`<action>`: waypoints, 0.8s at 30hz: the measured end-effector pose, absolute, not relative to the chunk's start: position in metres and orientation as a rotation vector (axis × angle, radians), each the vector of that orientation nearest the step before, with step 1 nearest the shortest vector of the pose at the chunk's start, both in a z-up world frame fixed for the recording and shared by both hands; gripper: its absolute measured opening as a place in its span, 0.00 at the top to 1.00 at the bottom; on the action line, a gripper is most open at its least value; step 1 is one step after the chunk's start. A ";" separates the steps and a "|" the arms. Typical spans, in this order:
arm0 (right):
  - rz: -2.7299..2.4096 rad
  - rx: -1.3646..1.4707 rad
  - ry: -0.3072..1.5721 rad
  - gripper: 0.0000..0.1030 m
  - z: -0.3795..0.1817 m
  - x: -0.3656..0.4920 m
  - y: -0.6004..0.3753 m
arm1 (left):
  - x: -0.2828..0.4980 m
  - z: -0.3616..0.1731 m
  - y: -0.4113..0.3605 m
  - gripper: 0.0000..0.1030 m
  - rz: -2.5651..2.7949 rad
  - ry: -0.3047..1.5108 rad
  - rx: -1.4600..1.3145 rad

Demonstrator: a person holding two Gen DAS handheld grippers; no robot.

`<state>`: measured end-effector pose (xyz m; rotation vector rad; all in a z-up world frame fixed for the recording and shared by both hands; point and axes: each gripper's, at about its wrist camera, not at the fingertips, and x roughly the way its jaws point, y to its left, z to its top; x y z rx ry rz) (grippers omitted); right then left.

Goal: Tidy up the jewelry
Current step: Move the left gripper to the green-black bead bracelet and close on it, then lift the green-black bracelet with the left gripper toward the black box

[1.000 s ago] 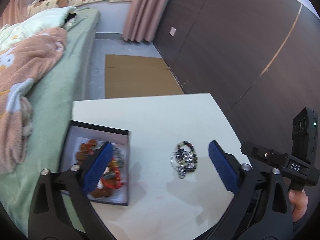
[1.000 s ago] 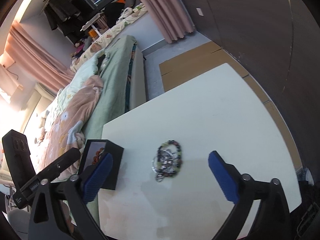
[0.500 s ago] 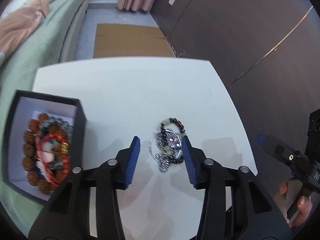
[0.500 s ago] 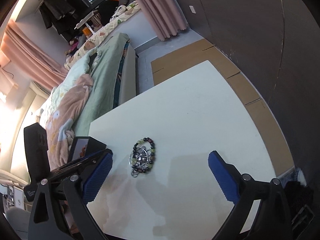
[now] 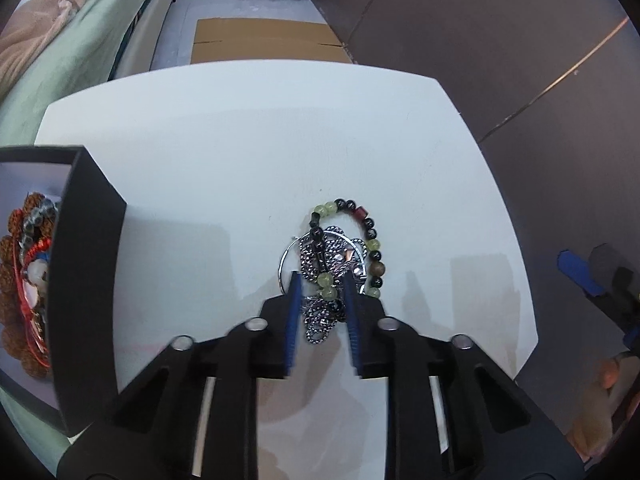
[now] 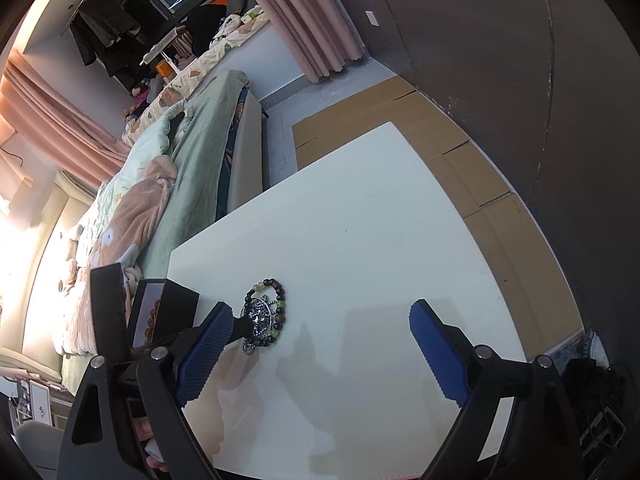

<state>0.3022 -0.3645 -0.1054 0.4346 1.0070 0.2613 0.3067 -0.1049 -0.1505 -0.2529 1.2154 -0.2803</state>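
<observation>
A tangle of jewelry lies on the white table point(image 5: 240, 152): a bracelet of green, black and red beads point(image 5: 370, 236), a silver chain point(image 5: 320, 320) and a thin silver hoop point(image 5: 285, 260). My left gripper point(image 5: 322, 280) points steeply down onto it. Its jaws are closing, and the blue pads press the chain and some beads between them. The same tangle point(image 6: 264, 316) shows in the right wrist view. My right gripper point(image 6: 320, 316) hovers wide above the table to the right of it. Its jaws are closing slightly with nothing between them.
A black open box point(image 5: 86, 264) with white lining stands at the table's left edge and holds brown bead bracelets and red cord point(image 5: 24, 280). A green-covered bed point(image 6: 192, 184) runs along the left. Flat cardboard point(image 6: 460, 152) lies on the floor by the dark wall.
My left gripper has come down over the jewelry tangle and its jaws have narrowed from wide open onto the chain and beads. The right gripper has drifted a little sideways.
</observation>
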 end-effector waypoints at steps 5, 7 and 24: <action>0.266 0.434 1.001 0.16 -0.102 0.301 -0.364 | 0.304 -0.143 -0.106 0.92 -0.308 1.191 -0.267; 0.267 0.429 1.002 0.17 -0.103 0.301 -0.361 | 0.301 -0.134 -0.105 0.92 -0.327 1.163 -0.279; 0.301 0.401 1.073 0.43 -0.122 0.314 -0.324 | 0.286 -0.079 -0.080 0.92 -0.433 1.001 -0.351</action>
